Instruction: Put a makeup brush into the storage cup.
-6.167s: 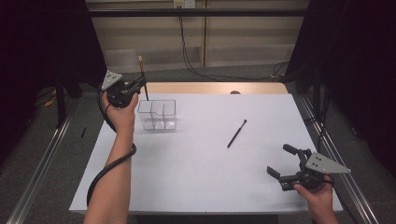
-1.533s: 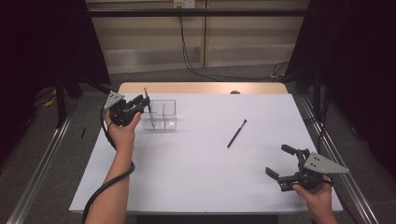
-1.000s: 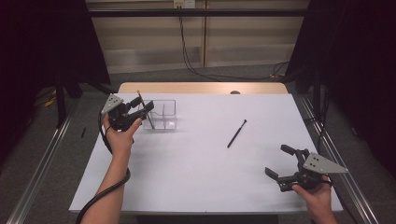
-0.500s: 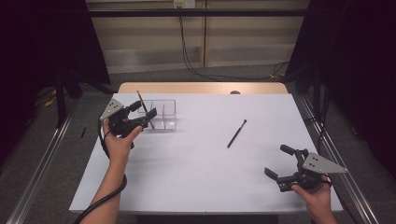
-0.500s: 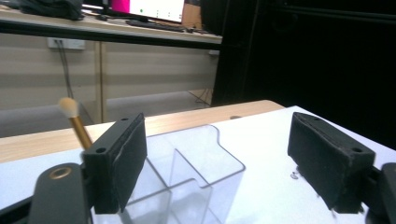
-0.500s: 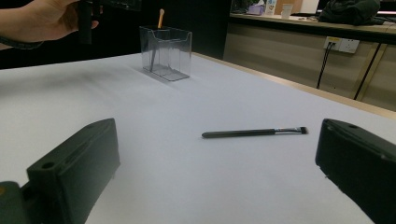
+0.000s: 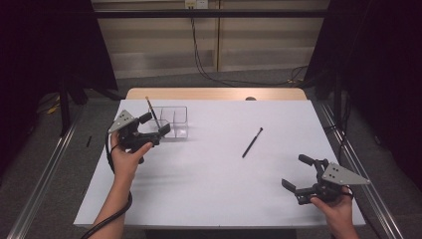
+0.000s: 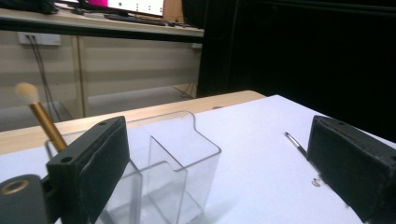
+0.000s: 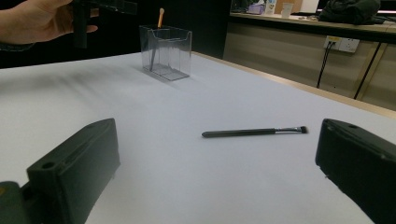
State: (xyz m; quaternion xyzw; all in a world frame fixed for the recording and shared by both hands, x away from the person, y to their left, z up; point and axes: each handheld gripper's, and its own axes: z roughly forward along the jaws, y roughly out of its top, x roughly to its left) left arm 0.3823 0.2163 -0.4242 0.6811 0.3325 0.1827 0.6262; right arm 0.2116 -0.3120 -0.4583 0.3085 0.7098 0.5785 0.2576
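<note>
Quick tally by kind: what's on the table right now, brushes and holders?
Brushes: 2, a gold-handled brush standing in the holder and a black brush lying on the table
Clear holders: 1, the clear holder
Total: 3

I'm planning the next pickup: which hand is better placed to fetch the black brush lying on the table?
Probably the right. Its tool is open, empty and faces the black brush across bare table. The left tool sits farther off, by the clear organizer holding the gold-handled brush.

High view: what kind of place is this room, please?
Probably a lab or recording studio: a white table ringed by black curtains, wall sockets with cables, and a monitor desk behind.
</note>
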